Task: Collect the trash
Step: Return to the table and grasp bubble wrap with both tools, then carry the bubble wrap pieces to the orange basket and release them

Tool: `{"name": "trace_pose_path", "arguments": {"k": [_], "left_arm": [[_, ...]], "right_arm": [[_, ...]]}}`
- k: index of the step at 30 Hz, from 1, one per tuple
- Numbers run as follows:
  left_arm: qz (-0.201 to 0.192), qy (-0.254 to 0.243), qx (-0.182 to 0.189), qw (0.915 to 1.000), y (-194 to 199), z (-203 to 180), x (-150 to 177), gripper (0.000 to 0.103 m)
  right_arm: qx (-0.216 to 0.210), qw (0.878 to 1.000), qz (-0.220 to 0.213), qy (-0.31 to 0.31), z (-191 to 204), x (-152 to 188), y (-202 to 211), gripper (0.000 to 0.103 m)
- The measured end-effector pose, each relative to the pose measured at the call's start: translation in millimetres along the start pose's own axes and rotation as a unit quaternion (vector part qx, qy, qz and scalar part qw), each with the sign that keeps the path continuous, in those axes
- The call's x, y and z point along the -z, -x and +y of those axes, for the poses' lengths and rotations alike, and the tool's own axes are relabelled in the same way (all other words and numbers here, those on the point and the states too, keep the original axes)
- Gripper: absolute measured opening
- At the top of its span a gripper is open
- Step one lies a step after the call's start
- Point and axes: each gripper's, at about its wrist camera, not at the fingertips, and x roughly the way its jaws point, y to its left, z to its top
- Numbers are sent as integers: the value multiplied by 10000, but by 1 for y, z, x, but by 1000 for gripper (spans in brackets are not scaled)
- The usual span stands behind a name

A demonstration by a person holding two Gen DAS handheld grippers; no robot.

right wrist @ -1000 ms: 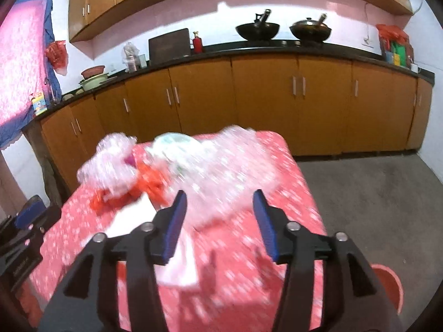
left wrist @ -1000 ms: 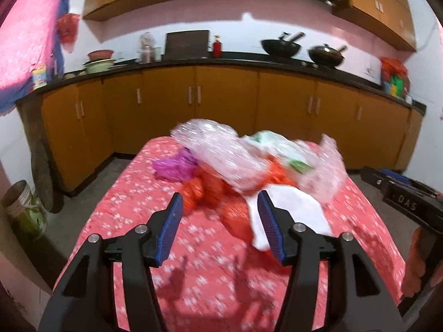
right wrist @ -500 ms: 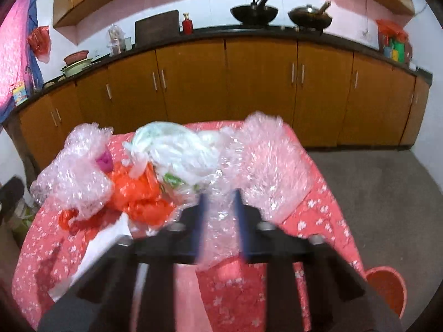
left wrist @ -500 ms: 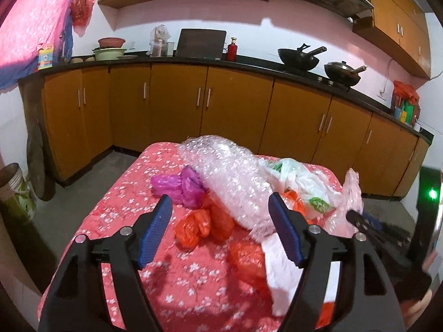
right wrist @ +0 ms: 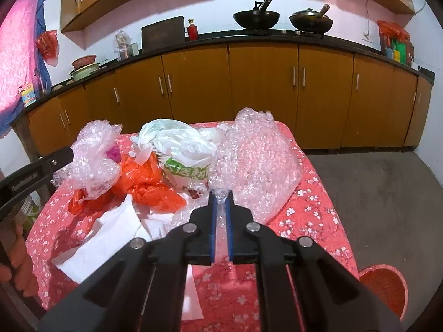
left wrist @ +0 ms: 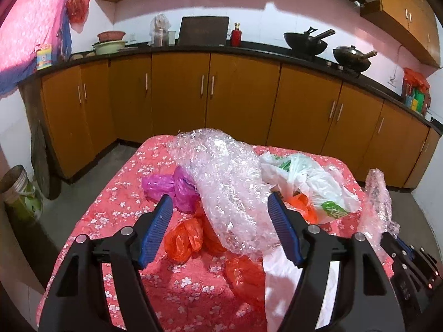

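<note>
A heap of trash lies on the table with the red flowered cloth (left wrist: 116, 193). It holds a large bubble wrap sheet (left wrist: 227, 182), a purple bag (left wrist: 171, 185), orange bags (left wrist: 185, 238), a white and green bag (left wrist: 310, 185) and white paper (right wrist: 110, 238). My left gripper (left wrist: 220, 213) is open, its jaws either side of the large bubble wrap. My right gripper (right wrist: 220, 193) is shut on the near edge of a second bubble wrap sheet (right wrist: 257, 155), which also shows in the left wrist view (left wrist: 378, 199).
A red basket (right wrist: 384, 287) stands on the floor at the table's right side. Brown kitchen cabinets (left wrist: 221, 96) run along the back wall, with woks (right wrist: 256, 18) on the counter. A jar (left wrist: 16, 191) stands on the floor at left.
My right gripper has shut on the bubble wrap sheet at the table's right side. My left gripper has moved in closer over the heap and stayed open.
</note>
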Motion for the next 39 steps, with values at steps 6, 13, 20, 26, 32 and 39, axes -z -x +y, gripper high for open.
{"name": "trace_pose_path", "arguments": {"k": [6,13,20,26,32,39], "left_arm": [[471,182,80,9987,-19,4,-1,34],[342,50,181,9992,-3,6,-2,7],[-93,-102,354,9993,35,0,-20,6],[-277,-191,527,9980,59,-7,-26,6],[-387,-348,820,9953,80,-26,-29,6],[-454,-601,1163,9904,98,-59,-22,6]], "right_arm": [[40,10000,-55,39,-4,0,8,8],[62,9996,-278,34,-11,-5,28,8],[83,9988,-490,-6,-19,-11,51,7],[122,9978,-649,-14,-26,-13,71,7],[227,9965,-805,-38,-38,-14,92,7],[461,9945,-931,-123,-61,-14,116,7]]}}
